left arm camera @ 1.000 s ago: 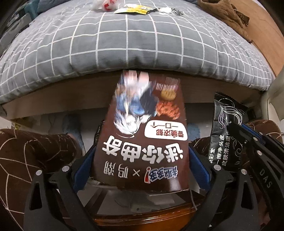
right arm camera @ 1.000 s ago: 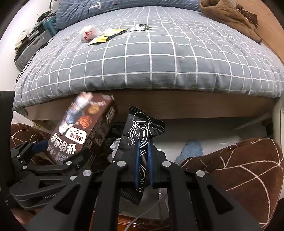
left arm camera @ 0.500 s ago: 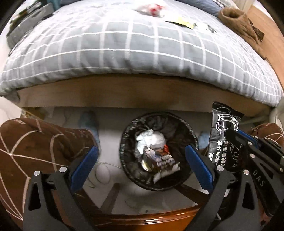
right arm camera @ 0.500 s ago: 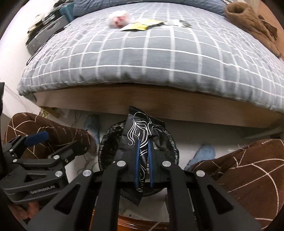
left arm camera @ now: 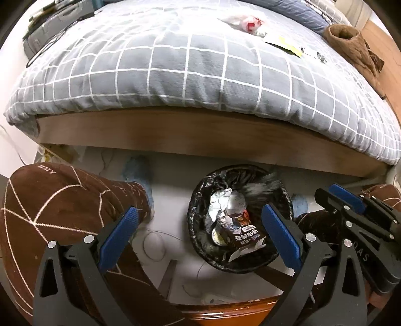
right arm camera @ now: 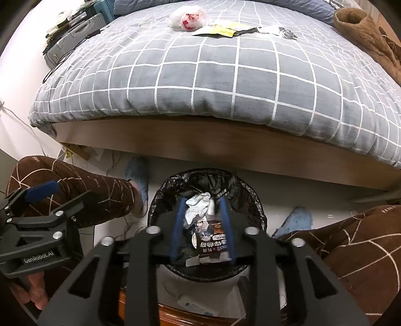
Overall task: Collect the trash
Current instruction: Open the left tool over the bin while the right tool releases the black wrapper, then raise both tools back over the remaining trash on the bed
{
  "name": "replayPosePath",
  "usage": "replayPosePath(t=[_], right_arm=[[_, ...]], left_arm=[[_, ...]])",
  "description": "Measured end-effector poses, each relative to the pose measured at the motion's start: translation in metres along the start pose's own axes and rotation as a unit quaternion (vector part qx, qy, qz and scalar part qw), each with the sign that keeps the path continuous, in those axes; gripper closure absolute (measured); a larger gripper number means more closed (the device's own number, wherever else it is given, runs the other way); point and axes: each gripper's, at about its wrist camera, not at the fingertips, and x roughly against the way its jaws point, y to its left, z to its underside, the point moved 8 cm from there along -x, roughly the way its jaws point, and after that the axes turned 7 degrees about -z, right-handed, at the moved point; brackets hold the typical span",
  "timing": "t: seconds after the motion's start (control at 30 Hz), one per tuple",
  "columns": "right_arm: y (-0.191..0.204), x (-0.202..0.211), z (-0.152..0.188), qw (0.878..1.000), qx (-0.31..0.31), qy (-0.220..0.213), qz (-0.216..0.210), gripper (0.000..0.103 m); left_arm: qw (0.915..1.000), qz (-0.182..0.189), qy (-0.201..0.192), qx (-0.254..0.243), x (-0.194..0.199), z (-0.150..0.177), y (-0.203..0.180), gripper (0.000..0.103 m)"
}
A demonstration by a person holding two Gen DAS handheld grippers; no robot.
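Observation:
A round bin with a black liner (left arm camera: 200, 195) (right arm camera: 155, 208) stands on the floor by the bed. The brown snack box (left arm camera: 239, 232) (right arm camera: 213, 237) lies inside it with crumpled white paper (left arm camera: 225, 200). A dark blurred wrapper (left arm camera: 263, 186) is dropping at the bin's far rim. My left gripper (left arm camera: 200, 230) is open and empty above the bin. My right gripper (right arm camera: 201, 223) is open and empty over the bin. On the bed lie a white plastic bag (right arm camera: 188, 16), a yellow wrapper (right arm camera: 223, 28) and a dark wrapper (right arm camera: 273, 30).
The grey checked quilt (right arm camera: 225, 75) covers the bed; a brown garment (right arm camera: 366, 32) lies at its right. The person's knees in brown trousers (left arm camera: 50, 200) (right arm camera: 351, 250) flank the bin. A brown wooden edge (left arm camera: 225, 311) runs below the grippers. A suitcase (right arm camera: 72, 37) stands at far left.
The left gripper opened and dropped the brown snack box into the bin. The right gripper then opened and let go of the black wrapper, which is falling into the bin.

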Motion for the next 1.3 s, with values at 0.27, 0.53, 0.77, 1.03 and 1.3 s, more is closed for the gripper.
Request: replayPosePath(t=[0.27, 0.53, 0.77, 1.03, 1.3], right_arm=[[-0.008, 0.012, -0.002, 1.000, -0.003, -0.019, 0.010, 0.040], [-0.017, 0.044, -0.020, 0.997, 0.002, -0.066, 0.033, 0.017], [-0.024, 0.075, -0.041, 0.993, 0.001, -0.109, 0.047, 0.008], [-0.028, 0.100, -0.071, 0.989, 0.003, -0.137, 0.054, 0.008], [-0.037, 0.106, -0.095, 0.988, -0.004, -0.141, 0.058, 0.008]], left_arm=[[1.0000, 0.001, -0.009, -0.003, 0.006, -0.005, -0.002, 0.006], [0.9987, 0.000, -0.050, -0.010, 0.031, -0.026, -0.007, 0.006], [0.9970, 0.002, -0.078, -0.005, 0.051, -0.049, -0.011, 0.006], [0.9951, 0.006, -0.098, -0.009, 0.070, -0.074, -0.018, 0.006], [0.9948, 0.005, -0.101, -0.011, 0.073, -0.099, -0.023, 0.006]])
